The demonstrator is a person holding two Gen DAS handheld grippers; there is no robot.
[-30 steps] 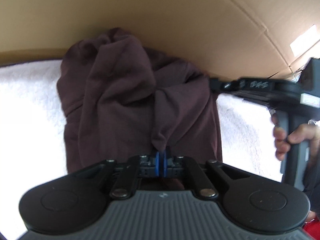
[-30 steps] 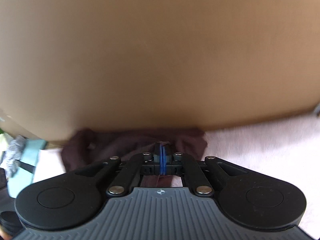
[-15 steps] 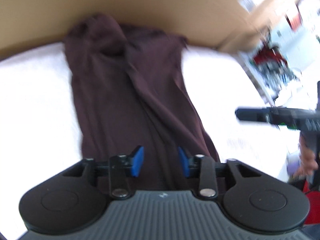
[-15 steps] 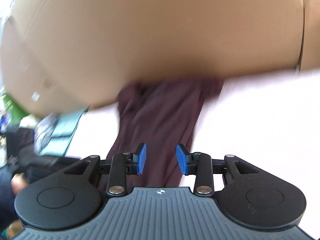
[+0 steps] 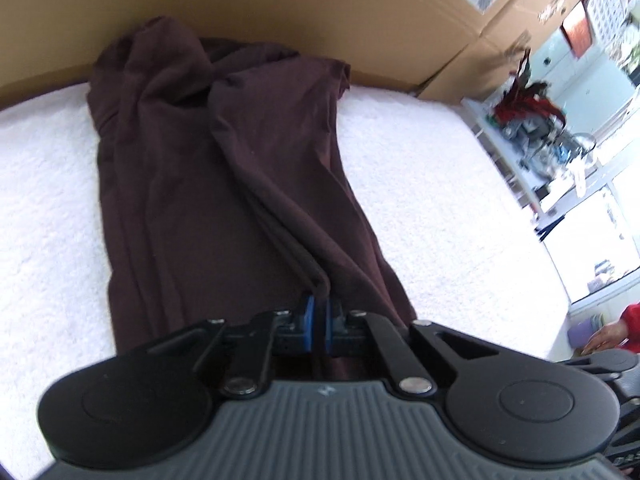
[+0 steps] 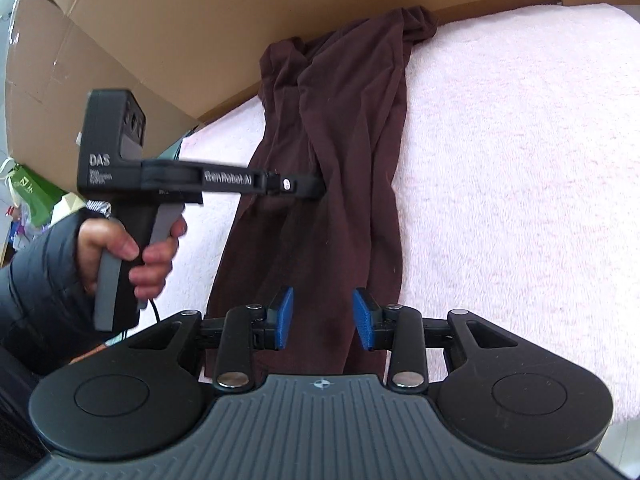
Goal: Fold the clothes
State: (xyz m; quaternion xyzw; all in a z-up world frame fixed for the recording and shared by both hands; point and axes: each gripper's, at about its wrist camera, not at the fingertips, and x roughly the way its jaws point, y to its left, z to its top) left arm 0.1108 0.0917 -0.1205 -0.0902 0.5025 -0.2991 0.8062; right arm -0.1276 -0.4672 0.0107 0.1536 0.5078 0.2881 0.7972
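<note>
Two grippers noted: our left gripper (image 5: 317, 326) pinches a ridge of the maroon garment (image 5: 224, 184) lying lengthwise on the white towel (image 5: 44, 184); our right gripper (image 6: 322, 317) gapes above it. Thin pinch; fabric may slip.

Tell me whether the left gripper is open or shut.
Shut: the left gripper has its blue pads pinched on a fold of the dark maroon garment.
</note>
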